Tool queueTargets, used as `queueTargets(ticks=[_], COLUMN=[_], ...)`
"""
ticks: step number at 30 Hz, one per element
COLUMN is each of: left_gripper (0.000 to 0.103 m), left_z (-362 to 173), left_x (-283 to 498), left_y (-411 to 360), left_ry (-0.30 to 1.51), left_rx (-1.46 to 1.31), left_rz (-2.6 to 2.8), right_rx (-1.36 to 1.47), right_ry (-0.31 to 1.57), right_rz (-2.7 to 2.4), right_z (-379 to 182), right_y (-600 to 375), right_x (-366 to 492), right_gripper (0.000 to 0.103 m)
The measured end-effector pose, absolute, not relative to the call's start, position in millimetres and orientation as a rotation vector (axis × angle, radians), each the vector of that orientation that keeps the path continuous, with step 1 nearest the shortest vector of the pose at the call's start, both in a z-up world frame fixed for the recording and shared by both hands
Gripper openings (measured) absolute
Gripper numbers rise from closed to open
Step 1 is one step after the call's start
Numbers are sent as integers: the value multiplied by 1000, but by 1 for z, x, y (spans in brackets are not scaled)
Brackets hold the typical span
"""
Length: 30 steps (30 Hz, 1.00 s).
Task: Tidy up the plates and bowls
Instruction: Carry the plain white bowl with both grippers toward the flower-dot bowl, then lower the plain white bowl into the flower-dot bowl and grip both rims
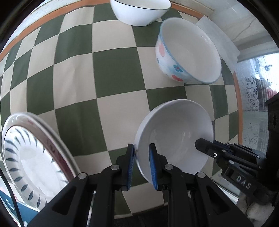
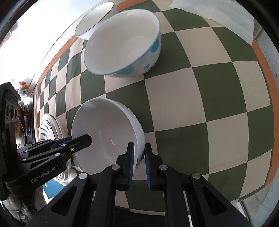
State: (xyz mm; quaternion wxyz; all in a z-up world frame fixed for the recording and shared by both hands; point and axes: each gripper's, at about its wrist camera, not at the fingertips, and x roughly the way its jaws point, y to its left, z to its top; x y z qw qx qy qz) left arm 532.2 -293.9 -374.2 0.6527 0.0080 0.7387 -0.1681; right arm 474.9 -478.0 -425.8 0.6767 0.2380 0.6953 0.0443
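A plain white bowl hangs just above the green-and-cream checked tablecloth, held from both sides. My left gripper is shut on its left rim, and my right gripper is shut on the opposite rim; each shows in the other's view, the right gripper and the left gripper. Beyond stands a flowered bowl with a blue rim. A white bowl with a dark rim sits at the far edge.
A stack of plates, the top one with dark leaf strokes, lies at the left. The tablecloth has an orange border. White folded paper lies near the far right corner. A patterned glass pane is at the right.
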Motion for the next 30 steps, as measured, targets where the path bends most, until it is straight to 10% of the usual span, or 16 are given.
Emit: queueTargets(ticks=[13,30], left_gripper=[32,30], left_z=[-317,-390], left_x=[603,676], left_y=[-290,-335], left_ry=[1620,1739], left_rx=[-194,-161], left_rz=[-382,-378], right_rx=[647,651], right_ry=[1433,1506], right_rz=[92,29], right_z=[-357,-421], right_y=[-532,-548], right_x=[510,599], right_gripper=[37,37])
